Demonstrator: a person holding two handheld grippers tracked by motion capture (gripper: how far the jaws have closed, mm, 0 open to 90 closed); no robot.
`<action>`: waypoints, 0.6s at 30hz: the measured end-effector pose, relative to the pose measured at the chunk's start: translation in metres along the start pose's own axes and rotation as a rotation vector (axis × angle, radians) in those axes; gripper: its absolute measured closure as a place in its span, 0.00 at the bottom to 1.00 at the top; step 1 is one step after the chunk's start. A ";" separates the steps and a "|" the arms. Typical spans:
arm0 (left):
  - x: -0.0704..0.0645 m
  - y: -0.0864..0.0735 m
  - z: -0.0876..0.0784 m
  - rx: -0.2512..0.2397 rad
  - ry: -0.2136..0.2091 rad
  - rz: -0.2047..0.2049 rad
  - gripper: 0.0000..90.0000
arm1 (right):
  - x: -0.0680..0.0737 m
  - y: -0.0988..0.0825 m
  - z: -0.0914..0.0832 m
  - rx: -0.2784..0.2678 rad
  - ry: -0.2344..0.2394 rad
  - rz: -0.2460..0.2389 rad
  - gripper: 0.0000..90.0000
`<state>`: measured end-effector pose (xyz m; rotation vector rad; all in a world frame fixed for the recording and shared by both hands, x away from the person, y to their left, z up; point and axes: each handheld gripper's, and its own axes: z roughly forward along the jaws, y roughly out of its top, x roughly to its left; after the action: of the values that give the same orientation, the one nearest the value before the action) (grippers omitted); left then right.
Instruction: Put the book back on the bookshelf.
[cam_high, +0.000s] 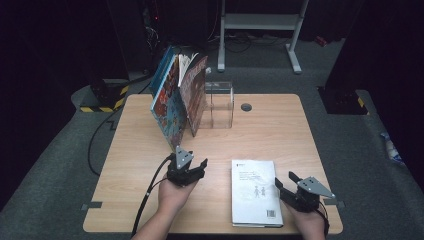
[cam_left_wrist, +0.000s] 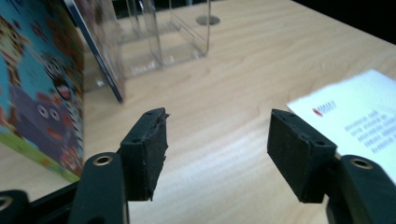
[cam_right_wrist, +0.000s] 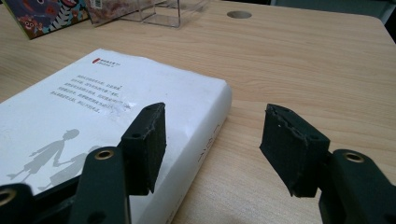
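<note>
Picture books (cam_high: 176, 95) are leaning against a clear stand (cam_high: 220, 102) far-left. The left gripper (cam_high: 192, 167) is hovering wide open, empty. The white book (cam_high: 255, 191) is lying flat, long axis front-to-back, its right edge just beside the wide-open, empty right gripper (cam_high: 286, 181), likely the nearer claw.

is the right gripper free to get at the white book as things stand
Probably yes. The right gripper sits open just beside the white book, which lies flat on the table with nothing on top of it. In the right gripper view the book's edge lies right by its fingers.
</note>
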<state>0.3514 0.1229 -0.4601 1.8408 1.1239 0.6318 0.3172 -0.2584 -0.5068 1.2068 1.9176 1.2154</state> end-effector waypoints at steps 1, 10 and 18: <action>-0.001 -0.003 0.000 0.012 -0.009 0.002 0.41 | 0.001 0.000 0.000 0.002 -0.004 -0.010 0.44; 0.001 -0.033 0.006 0.066 -0.016 0.002 0.34 | 0.007 0.000 0.001 0.027 -0.005 -0.036 0.37; 0.003 -0.051 0.005 0.096 -0.072 0.000 0.27 | 0.008 0.000 -0.004 0.038 -0.001 -0.018 0.32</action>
<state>0.3340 0.1351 -0.5071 1.9293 1.1239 0.5147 0.3105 -0.2522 -0.5048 1.2074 1.9548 1.1738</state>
